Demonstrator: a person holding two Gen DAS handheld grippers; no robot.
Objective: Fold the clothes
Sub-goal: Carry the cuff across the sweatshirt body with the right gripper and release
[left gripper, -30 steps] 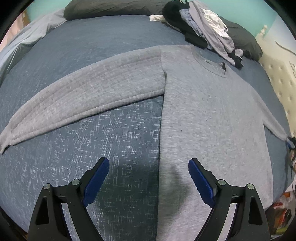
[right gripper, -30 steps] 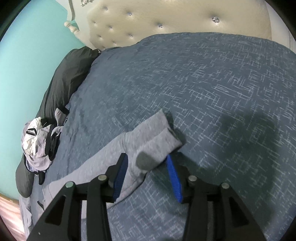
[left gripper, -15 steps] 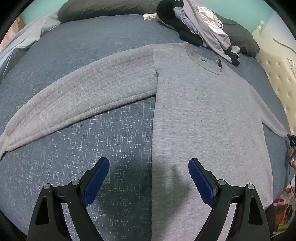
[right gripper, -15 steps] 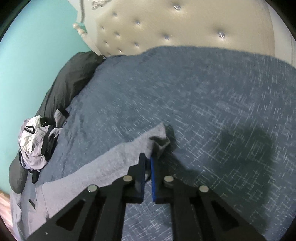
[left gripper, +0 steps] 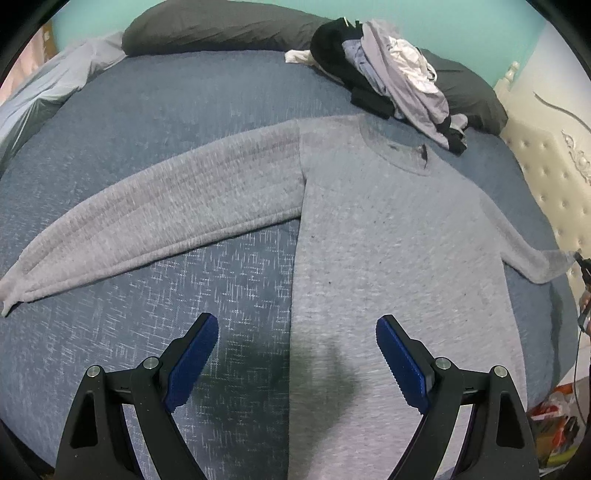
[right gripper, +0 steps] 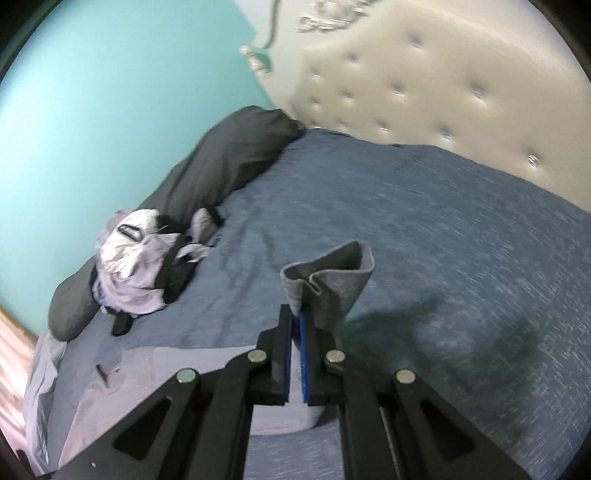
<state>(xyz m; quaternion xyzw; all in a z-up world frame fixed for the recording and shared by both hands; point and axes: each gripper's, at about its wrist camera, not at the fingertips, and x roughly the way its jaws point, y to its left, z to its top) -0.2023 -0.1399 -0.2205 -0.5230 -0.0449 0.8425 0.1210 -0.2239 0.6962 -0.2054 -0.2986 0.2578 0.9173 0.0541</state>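
Observation:
A grey long-sleeved sweater [left gripper: 388, 236] lies flat on the blue bedspread [left gripper: 184, 110], collar towards the pillows. Its left sleeve [left gripper: 155, 206] stretches out to the left. My left gripper [left gripper: 295, 350] is open and empty, hovering over the sweater's left side edge near the hem. My right gripper [right gripper: 294, 325] is shut on the cuff of the right sleeve [right gripper: 332, 280] and holds it lifted off the bed. In the left wrist view that sleeve end [left gripper: 546, 266] is raised at the far right.
A pile of dark and lilac clothes [left gripper: 391, 81] lies by the collar, also in the right wrist view [right gripper: 144, 266]. Dark pillows [left gripper: 221, 29] line the teal wall. A cream tufted headboard [right gripper: 443, 92] stands behind the bed. Clutter lies on the floor [left gripper: 554, 432].
My right gripper closed on the sleeve cuff and lifted it off the bed. My left gripper stayed open, and its view shifted slightly over the sweater.

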